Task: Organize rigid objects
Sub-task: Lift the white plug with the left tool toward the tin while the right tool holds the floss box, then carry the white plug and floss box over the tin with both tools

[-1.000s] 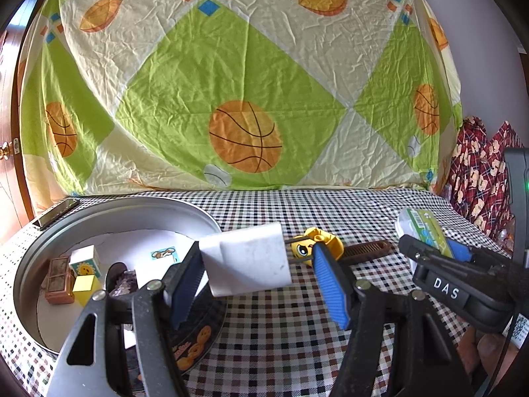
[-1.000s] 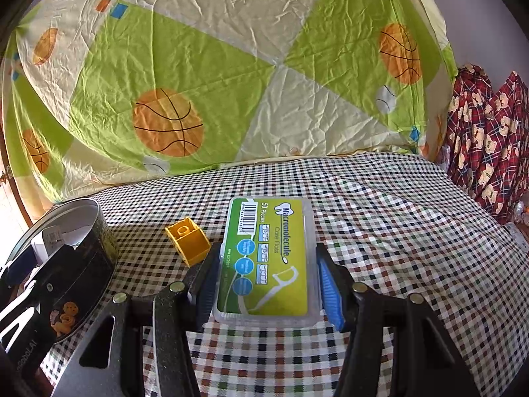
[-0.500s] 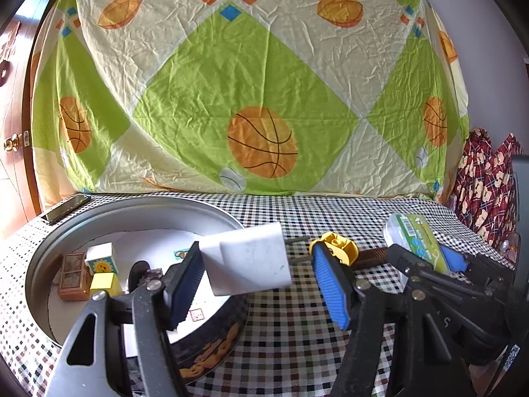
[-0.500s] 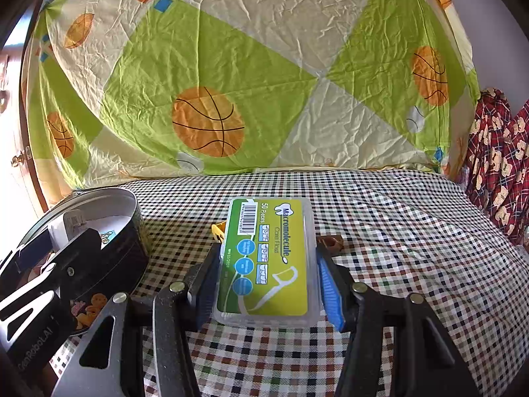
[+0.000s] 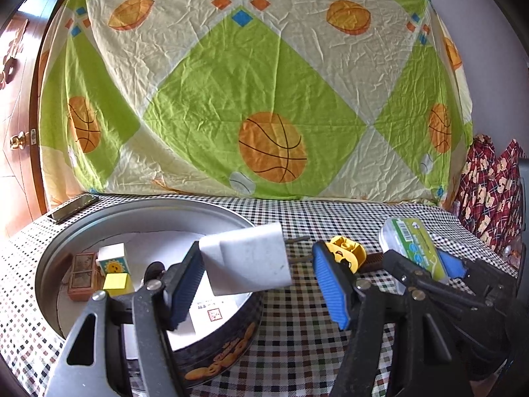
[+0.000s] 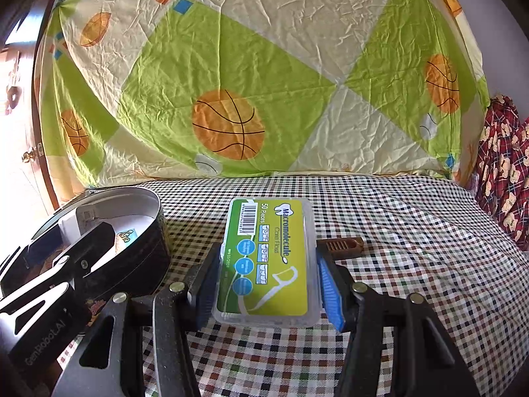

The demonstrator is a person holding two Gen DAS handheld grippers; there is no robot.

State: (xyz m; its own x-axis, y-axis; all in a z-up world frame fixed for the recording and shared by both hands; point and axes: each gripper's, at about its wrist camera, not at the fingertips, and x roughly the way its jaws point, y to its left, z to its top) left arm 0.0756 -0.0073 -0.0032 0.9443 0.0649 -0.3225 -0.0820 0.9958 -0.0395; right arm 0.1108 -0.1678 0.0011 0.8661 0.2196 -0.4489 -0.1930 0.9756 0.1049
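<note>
My left gripper (image 5: 256,283) holds a white charger plug (image 5: 246,261) above the near rim of the round metal tin (image 5: 99,218). Its left pad touches the plug; a gap shows at the right pad. My right gripper (image 6: 266,284) is shut on a green dental floss box (image 6: 269,254), held above the checkered cloth; it also shows in the left wrist view (image 5: 416,248). The tin (image 6: 155,228) lies to the right gripper's left. Inside it sit a brown box (image 5: 81,276), a sun-printed block (image 5: 112,259) and a yellow cube (image 5: 115,283).
A yellow toy brick (image 5: 345,253) and a brown comb (image 6: 342,244) lie on the checkered tablecloth (image 6: 413,248) right of the tin. A dark phone (image 5: 72,208) lies at the far left edge. A basketball-print sheet (image 5: 251,92) hangs behind. Red patterned fabric (image 6: 502,152) hangs at right.
Both grippers have risen and moved left toward the tin, each still holding its object. The yellow brick is now hidden behind the floss box in the right wrist view.
</note>
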